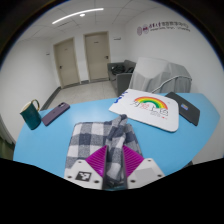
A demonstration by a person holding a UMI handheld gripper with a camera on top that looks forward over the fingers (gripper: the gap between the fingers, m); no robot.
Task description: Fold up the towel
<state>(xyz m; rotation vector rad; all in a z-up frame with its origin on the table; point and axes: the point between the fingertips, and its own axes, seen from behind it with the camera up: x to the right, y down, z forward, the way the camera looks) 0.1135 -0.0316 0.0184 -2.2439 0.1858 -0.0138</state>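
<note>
A grey and white checked towel (92, 140) lies on the blue table (40, 140), just ahead of my fingers. A bunched ridge of it (119, 130) rises between the two magenta pads. My gripper (114, 162) is shut on this gathered part of the towel, with cloth filling the narrow gap between the left pad (97, 162) and the right pad. The towel's left half lies flat. The part under the fingers is hidden.
A white sheet with a rainbow print (150, 106) lies beyond the towel to the right, with a dark flat item (186, 109) next to it. A teal jug (32, 110) and a dark book (55, 112) stand far left. A grey-covered object (157, 72) stands behind the table.
</note>
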